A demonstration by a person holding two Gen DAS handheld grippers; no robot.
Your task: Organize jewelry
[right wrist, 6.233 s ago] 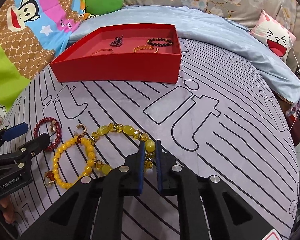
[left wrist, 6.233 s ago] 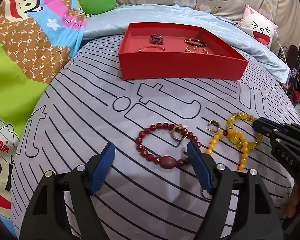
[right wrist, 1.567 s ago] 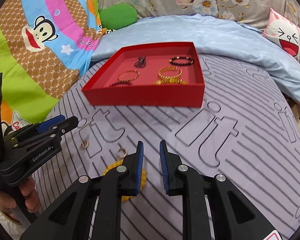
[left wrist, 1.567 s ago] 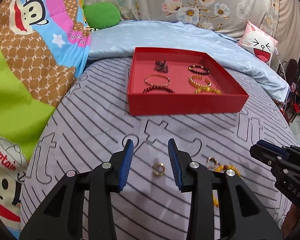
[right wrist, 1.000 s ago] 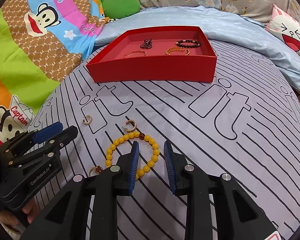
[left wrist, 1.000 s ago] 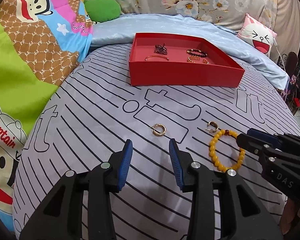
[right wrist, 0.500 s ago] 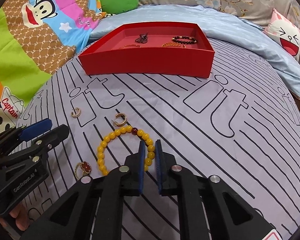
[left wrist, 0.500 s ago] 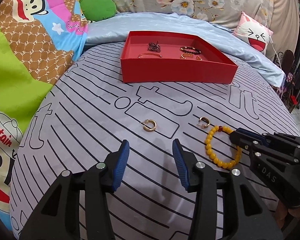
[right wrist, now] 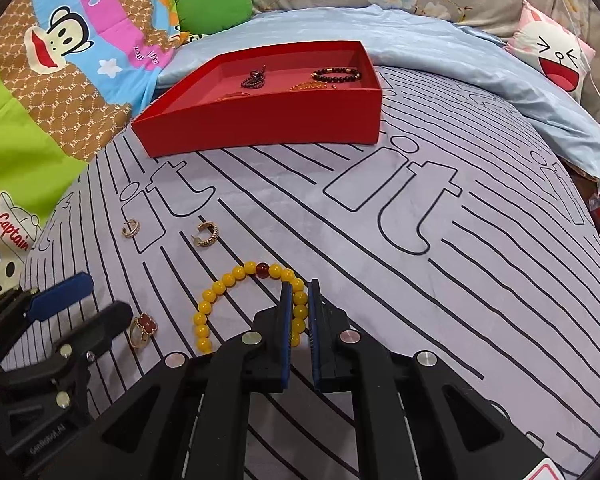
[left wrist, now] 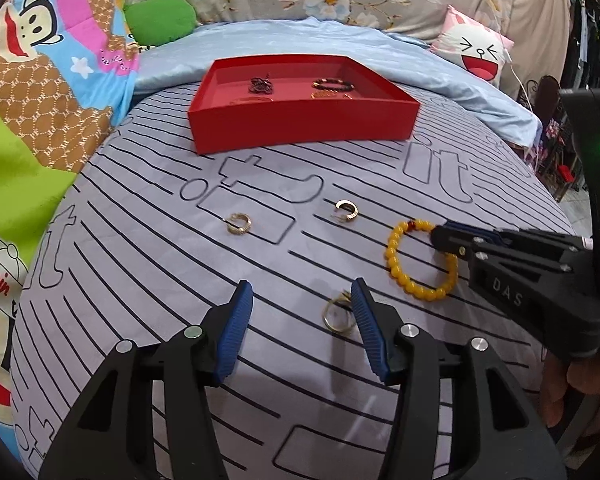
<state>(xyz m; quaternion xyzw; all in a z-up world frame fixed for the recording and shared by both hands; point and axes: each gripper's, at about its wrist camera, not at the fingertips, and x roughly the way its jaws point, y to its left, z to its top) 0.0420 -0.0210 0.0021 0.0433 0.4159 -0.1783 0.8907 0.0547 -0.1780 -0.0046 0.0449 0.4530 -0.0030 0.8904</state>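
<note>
Right gripper (right wrist: 299, 312), lower centre of the right wrist view: jaws nearly closed, pinching the right side of the yellow bead bracelet (right wrist: 236, 276), which lies flat on the striped grey bedspread (right wrist: 440, 280). We judge the side-on pinch is there to lift it for the red tray (right wrist: 260, 124), upper centre, which already holds several bracelets.

Left gripper (left wrist: 302, 320), bottom centre of the left wrist view: jaws wide apart, empty. The gold ring (left wrist: 337, 316) with its red clover face lies just inside the right finger (left wrist: 366, 320), presumably the next pick. Two gold hoop earrings (left wrist: 239, 224) (left wrist: 347, 211) lie mid-frame, apart from each other.

Versus half a second ago: the left gripper has pulled back, bringing the ring into its view; the right jaws were already about this narrow around the beads. One second ago they stood wider.
</note>
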